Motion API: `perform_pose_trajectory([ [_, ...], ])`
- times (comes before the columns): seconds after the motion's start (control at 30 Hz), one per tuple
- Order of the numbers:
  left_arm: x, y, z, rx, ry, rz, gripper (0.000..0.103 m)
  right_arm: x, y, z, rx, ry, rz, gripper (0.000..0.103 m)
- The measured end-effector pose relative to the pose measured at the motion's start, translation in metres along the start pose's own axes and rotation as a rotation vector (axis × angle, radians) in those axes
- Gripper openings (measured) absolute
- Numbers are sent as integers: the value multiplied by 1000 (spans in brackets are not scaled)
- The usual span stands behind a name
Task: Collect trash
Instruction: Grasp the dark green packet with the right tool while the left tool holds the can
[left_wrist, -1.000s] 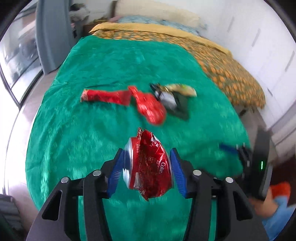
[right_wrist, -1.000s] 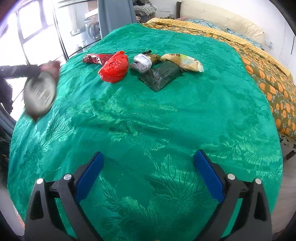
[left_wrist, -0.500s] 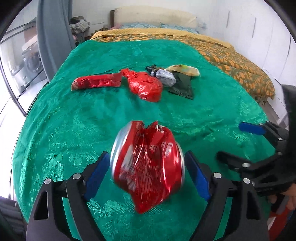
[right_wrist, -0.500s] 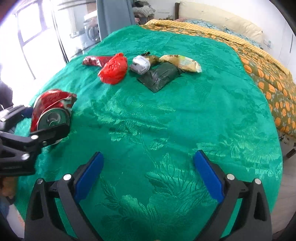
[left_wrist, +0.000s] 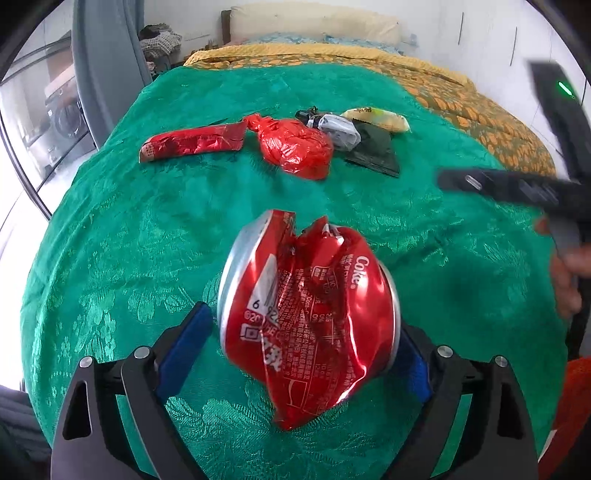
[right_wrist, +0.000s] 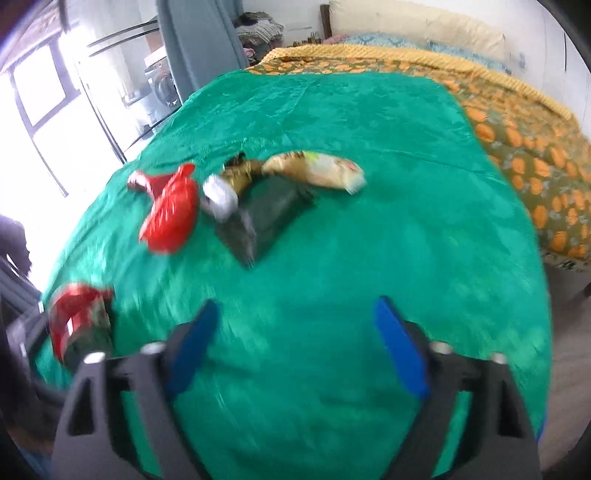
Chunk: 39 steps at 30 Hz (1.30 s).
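A crushed red Coke can (left_wrist: 308, 314) lies on the green bedspread (left_wrist: 110, 236) between the open jaws of my left gripper (left_wrist: 299, 347); a gap shows beside the left finger. The can also shows at the lower left of the right wrist view (right_wrist: 79, 319). Farther up the bed lie a red foil wrapper (left_wrist: 192, 142), a red plastic bag (left_wrist: 295, 147), a grey-white crumpled wad (left_wrist: 340, 131), a dark pouch (left_wrist: 375, 153) and a yellow snack packet (left_wrist: 378, 118). My right gripper (right_wrist: 297, 350) is open and empty above the bedspread, blurred by motion.
An orange-patterned quilt (right_wrist: 524, 147) covers the bed's right side, with pillows (left_wrist: 314, 22) at the head. A grey curtain (left_wrist: 107, 62) and glass door stand at the left. The right gripper's body (left_wrist: 517, 188) crosses the left wrist view at the right.
My left gripper has opened from around the can, which now rests on the bedspread. My right gripper has moved forward over the bed toward the pile of trash.
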<state>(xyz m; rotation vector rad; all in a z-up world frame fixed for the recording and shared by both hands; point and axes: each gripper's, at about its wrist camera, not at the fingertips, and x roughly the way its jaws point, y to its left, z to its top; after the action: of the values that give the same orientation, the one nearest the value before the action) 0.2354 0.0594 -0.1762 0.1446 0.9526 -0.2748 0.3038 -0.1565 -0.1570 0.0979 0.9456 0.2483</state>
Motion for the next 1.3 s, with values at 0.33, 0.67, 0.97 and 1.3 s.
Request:
perform_pose_trajectory([
  [0.33, 0, 1, 0, -8, 1, -7, 90, 51, -3, 57, 268, -3, 11, 57],
  [0.67, -1, 2, 0, -11, 0, -9, 91, 39, 9, 39, 49, -15, -45, 39],
  [0.97, -1, 1, 0, -8, 0, -5, 91, -31, 1, -37, -174, 99, 121, 39],
  [1.3, -16, 26, -7, -115, -61, -165, 92, -69, -11, -93, -116, 34, 96, 73],
])
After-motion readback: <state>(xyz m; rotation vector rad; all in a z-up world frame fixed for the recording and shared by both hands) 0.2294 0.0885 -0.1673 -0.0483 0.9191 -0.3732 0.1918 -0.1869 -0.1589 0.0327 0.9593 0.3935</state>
